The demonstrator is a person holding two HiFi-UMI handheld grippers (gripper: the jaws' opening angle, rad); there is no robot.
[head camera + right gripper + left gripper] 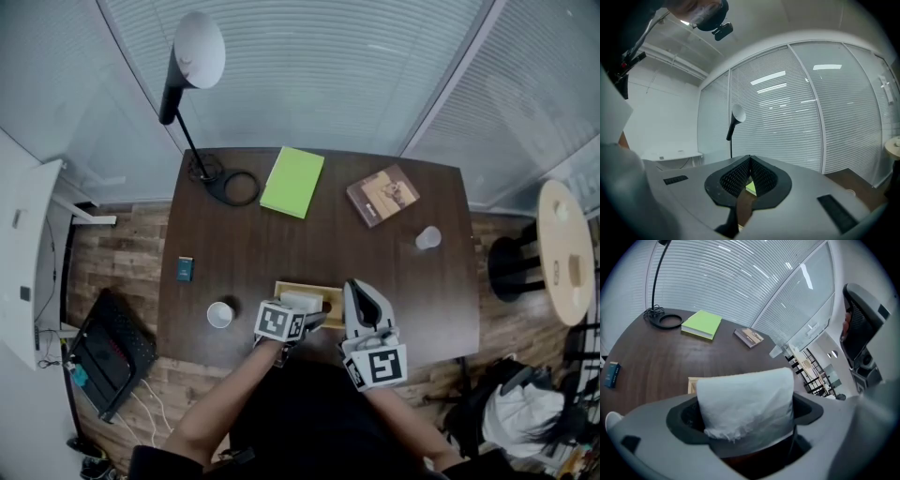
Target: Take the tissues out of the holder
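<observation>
A white stack of tissues [745, 401] fills the gap between my left gripper's [746, 420] jaws, which are shut on it. In the head view the tissues [301, 300] sit at the wooden holder [331, 300] near the table's front edge, and the left gripper [306, 315] reaches in from the left. A pale corner of the holder [692, 385] shows behind the tissues. My right gripper [355, 286] stands just right of the holder. Its jaws are shut with nothing between them [750, 164], and they tilt up toward the blinds.
On the dark table are a green notebook [292, 181], a brown book [382, 195], a clear cup [427, 238], a white cup [219, 315], a small blue box [185, 269] and a desk lamp's base [234, 187]. A round side table [565, 251] stands at the right.
</observation>
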